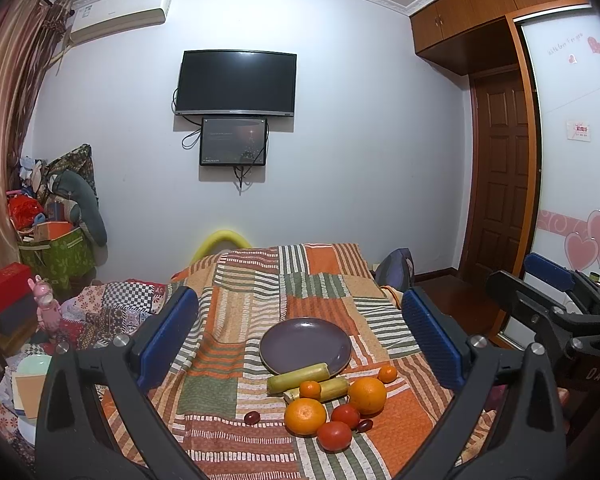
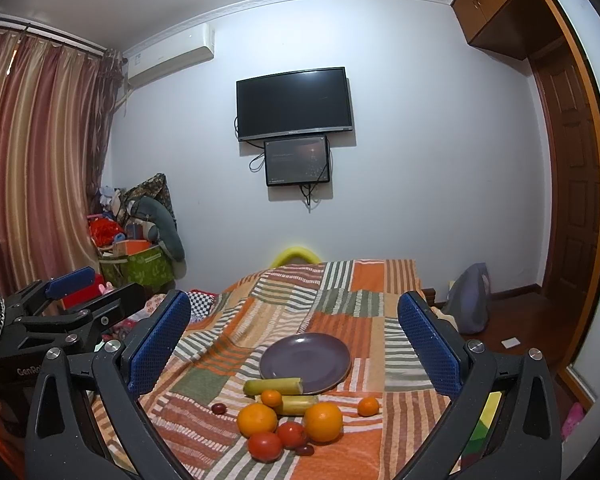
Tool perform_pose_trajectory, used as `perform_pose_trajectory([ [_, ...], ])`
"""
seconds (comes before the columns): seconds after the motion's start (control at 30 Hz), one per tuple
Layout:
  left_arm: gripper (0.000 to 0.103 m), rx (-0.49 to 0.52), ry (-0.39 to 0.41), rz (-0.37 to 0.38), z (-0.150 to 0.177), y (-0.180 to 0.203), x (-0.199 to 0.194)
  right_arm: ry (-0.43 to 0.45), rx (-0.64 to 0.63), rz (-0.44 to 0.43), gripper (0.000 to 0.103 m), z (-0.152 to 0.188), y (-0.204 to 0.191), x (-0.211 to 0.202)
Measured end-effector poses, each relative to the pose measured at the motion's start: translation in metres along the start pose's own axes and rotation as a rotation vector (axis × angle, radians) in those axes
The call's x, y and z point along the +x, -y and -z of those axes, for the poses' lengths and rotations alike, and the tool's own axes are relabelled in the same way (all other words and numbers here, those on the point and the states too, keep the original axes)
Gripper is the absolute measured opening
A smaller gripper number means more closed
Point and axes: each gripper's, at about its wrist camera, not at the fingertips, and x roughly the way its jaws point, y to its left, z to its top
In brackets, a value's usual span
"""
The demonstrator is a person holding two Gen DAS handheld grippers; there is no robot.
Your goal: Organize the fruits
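Note:
A purple plate (image 1: 306, 344) (image 2: 305, 362) lies empty on a striped patchwork blanket (image 1: 252, 312) (image 2: 340, 312). In front of it lie two yellow-green cane pieces (image 1: 298, 377) (image 2: 274, 386), two big oranges (image 1: 305, 416) (image 1: 367, 395) (image 2: 257, 420) (image 2: 323, 422), two small tangerines (image 1: 310, 389) (image 1: 387, 374) (image 2: 271, 397) (image 2: 368, 406), two tomatoes (image 1: 334, 436) (image 2: 265, 446) and dark red grapes (image 1: 252, 417) (image 2: 219, 408). My left gripper (image 1: 300, 340) and my right gripper (image 2: 296, 340) are both open and empty, held above and short of the fruit. The right gripper also shows in the left wrist view (image 1: 556, 296).
A TV (image 1: 236, 82) hangs on the far wall. Boxes, bags and toys (image 1: 56, 232) are piled at the left. A wooden wardrobe and door (image 1: 500, 184) stand at the right. The blanket's edge drops off at the right.

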Motion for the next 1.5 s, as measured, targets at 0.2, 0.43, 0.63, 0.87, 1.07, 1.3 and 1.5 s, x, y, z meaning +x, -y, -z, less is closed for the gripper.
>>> perform_pose_trajectory([
  [0.2, 0.103, 0.000, 0.000, -0.001, -0.0005, -0.0007, -0.0004, 0.000, 0.003, -0.001, 0.103, -0.0005, 0.0005, 0.0006],
  [0.43, 0.103, 0.000, -0.001, 0.000, -0.0003, 0.0000, 0.0001, -0.001, -0.001, -0.003, 0.103, -0.0006, -0.0005, 0.0000],
  [0.63, 0.103, -0.001, -0.004, 0.000, -0.0001, -0.0006, 0.0003, 0.003, 0.006, -0.002, 0.103, -0.0003, 0.0000, 0.0003],
  [0.87, 0.103, 0.001, -0.006, -0.005, -0.0003, -0.0002, 0.0016, 0.003, 0.003, -0.001, 0.103, 0.0013, -0.0016, 0.0000],
  [1.07, 0.103, 0.003, -0.007, -0.006, -0.0007, 0.0000, 0.0010, 0.004, 0.003, -0.001, 0.103, 0.0012, -0.0018, 0.0000],
  [1.3, 0.103, 0.003, -0.007, -0.008, -0.0008, 0.0010, 0.0012, 0.008, 0.005, 0.009, 0.103, 0.0011, -0.0026, -0.0002],
  [1.5, 0.103, 0.004, -0.008, -0.008, -0.0005, 0.0017, 0.0013, 0.002, 0.007, 0.009, 0.103, 0.0031, -0.0032, 0.0006],
])
